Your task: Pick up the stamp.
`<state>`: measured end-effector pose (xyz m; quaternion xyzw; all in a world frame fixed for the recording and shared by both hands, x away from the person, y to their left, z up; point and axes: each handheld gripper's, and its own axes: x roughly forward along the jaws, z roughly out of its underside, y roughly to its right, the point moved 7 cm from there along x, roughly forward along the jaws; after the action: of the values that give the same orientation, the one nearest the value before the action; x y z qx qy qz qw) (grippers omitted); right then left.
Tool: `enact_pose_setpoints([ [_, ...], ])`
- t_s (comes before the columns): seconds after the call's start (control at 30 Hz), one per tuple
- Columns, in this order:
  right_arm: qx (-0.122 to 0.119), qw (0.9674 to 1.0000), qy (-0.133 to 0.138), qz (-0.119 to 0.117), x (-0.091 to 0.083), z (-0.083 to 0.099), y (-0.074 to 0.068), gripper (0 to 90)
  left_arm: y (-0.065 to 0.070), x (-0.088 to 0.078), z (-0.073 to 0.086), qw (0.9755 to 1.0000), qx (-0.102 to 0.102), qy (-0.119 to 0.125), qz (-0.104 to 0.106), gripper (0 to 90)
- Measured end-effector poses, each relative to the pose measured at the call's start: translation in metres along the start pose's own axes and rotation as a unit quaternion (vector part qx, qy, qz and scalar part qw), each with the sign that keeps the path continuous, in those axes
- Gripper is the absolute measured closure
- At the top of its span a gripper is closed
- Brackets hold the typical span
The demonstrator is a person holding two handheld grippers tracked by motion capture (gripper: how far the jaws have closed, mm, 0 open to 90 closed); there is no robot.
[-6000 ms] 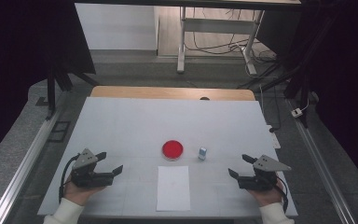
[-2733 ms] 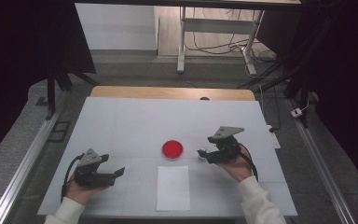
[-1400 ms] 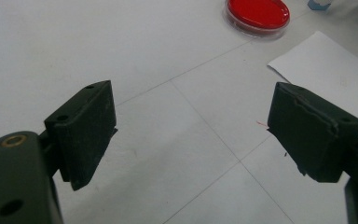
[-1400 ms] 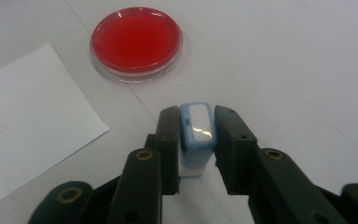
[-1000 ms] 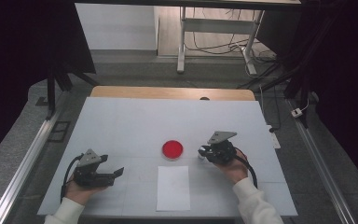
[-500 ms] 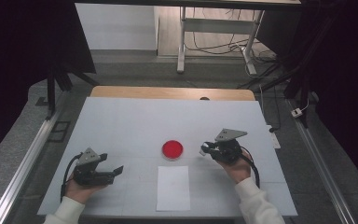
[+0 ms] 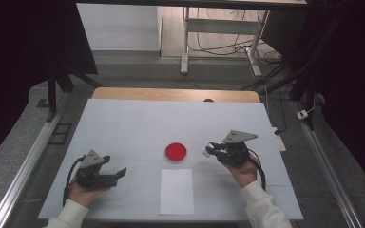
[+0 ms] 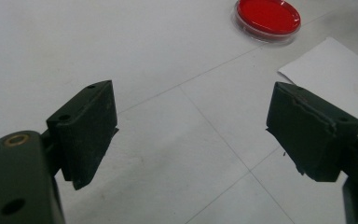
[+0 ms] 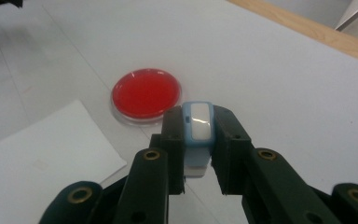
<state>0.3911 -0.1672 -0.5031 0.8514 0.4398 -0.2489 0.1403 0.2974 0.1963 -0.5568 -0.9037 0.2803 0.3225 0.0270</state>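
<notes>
Blue-and-white clip (image 9: 197, 135) pinched between closed jaws of right gripper (image 7: 212, 150), lifted off table (image 7: 138, 118), at 3 o'clock of red dish (image 7: 176, 152). Risk: clip narrow and held by its sides, so tilt or slack squeeze could let it slip and drop onto dish. Left gripper (image 7: 119, 173) open, empty, at 8 o'clock of dish. White paper sheet (image 7: 176, 191) at 6 o'clock of dish. Path to dish unobstructed.
</notes>
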Motion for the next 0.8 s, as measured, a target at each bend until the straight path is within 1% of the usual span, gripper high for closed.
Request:
enact_pose_setpoints([
  [0.03,0.002,1.0000,0.008,0.004,-0.002,-0.003,0.000,75.3,0.000,0.000,0.000,1.0000,0.001,0.001,0.000,16.6],
  [0.07,0.002,1.0000,0.008,0.004,-0.002,-0.003,0.000,75.3,0.000,-0.001,0.000,1.0000,0.000,0.002,0.000,16.6],
  [0.13,0.003,0.9998,0.017,0.007,-0.004,-0.006,-0.001,75.3,0.000,-0.002,0.000,1.0000,0.001,0.005,0.000,16.6],
  [0.17,0.010,0.9995,0.028,0.007,-0.006,-0.010,-0.001,75.3,0.000,-0.002,0.000,1.0000,0.001,0.005,0.000,16.6],
  [0.23,0.016,0.9991,0.038,0.005,-0.009,-0.014,-0.003,75.3,0.000,-0.003,0.000,1.0000,0.002,0.006,0.001,16.6],
  [0.27,0.016,0.9991,0.038,0.005,-0.009,-0.014,-0.003,75.3,0.000,-0.003,0.000,1.0000,0.001,0.006,0.001,16.6],
  [0.4,0.019,0.9983,0.055,-0.001,-0.014,-0.019,-0.009,75.3,0.000,-0.002,-0.001,1.0000,0.001,0.005,0.001,16.6],
  [0.6,0.023,0.9977,0.063,-0.003,-0.020,-0.023,-0.015,75.3,0.000,-0.001,-0.003,1.0000,0.001,0.008,0.005,16.6],
  [0.73,0.033,0.9967,0.074,-0.009,-0.025,-0.027,-0.019,75.3,0.000,-0.001,-0.004,0.9999,0.000,0.009,0.007,16.6],
  [0.77,0.037,0.9958,0.083,-0.012,-0.027,-0.029,-0.022,75.3,0.000,-0.001,-0.004,0.9999,0.000,0.010,0.007,16.6],
  [0.8,0.037,0.9958,0.083,-0.012,-0.027,-0.029,-0.022,75.3,0.000,-0.001,-0.004,0.9999,0.000,0.010,0.007,16.6],
])
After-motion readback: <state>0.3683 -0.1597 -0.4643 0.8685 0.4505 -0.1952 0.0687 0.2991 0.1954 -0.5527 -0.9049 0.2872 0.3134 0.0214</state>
